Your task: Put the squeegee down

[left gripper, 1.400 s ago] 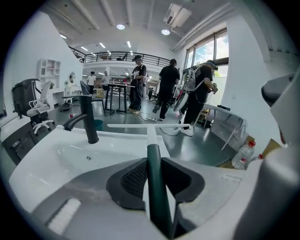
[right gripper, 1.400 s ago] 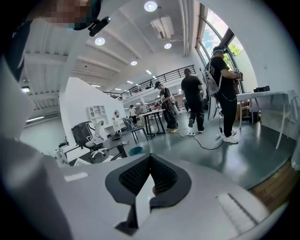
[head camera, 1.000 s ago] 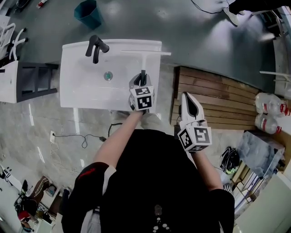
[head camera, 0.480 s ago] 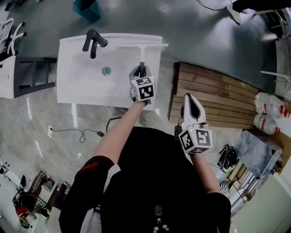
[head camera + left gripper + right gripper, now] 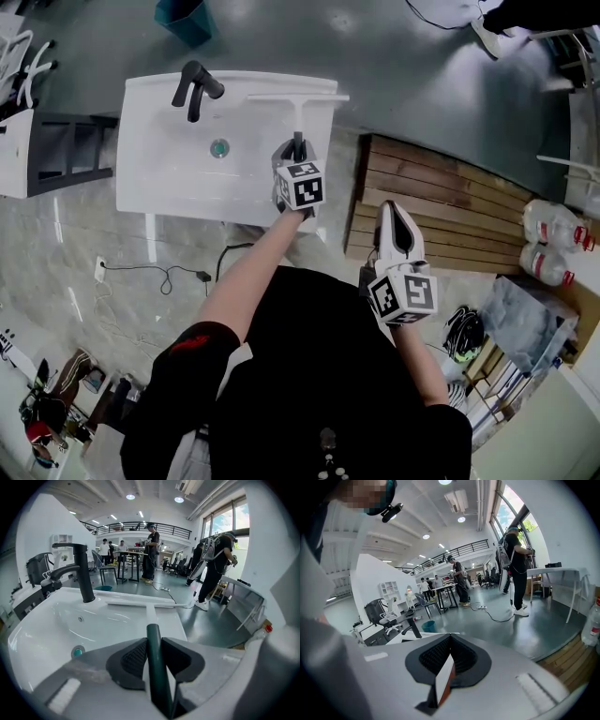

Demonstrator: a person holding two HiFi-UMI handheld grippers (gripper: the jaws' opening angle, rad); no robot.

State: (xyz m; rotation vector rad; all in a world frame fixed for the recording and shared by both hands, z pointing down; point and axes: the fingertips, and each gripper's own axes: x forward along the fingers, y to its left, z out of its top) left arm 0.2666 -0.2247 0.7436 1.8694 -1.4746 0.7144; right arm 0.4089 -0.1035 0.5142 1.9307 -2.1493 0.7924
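The squeegee (image 5: 298,97) has a long white blade and a dark green handle (image 5: 153,658). My left gripper (image 5: 297,152) is shut on that handle, and the pads press it from both sides. The blade (image 5: 140,604) lies crosswise at the far right part of the white sink (image 5: 169,173), by its back rim; whether it touches the sink I cannot tell. My right gripper (image 5: 397,214) hangs to the right of the sink, over the wooden pallet, shut with nothing in it. In its own view my right gripper (image 5: 449,654) shows its pads meeting.
A black faucet (image 5: 195,87) stands at the sink's back left, with the drain (image 5: 219,147) in the basin. A wooden pallet (image 5: 450,211) and plastic bottles (image 5: 553,234) lie to the right. A teal bin (image 5: 183,19) stands beyond the sink, a dark shelf (image 5: 61,155) on the left. People stand far off.
My left gripper has sunk slightly toward the sink with the squeegee still in it. The right gripper has kept still.
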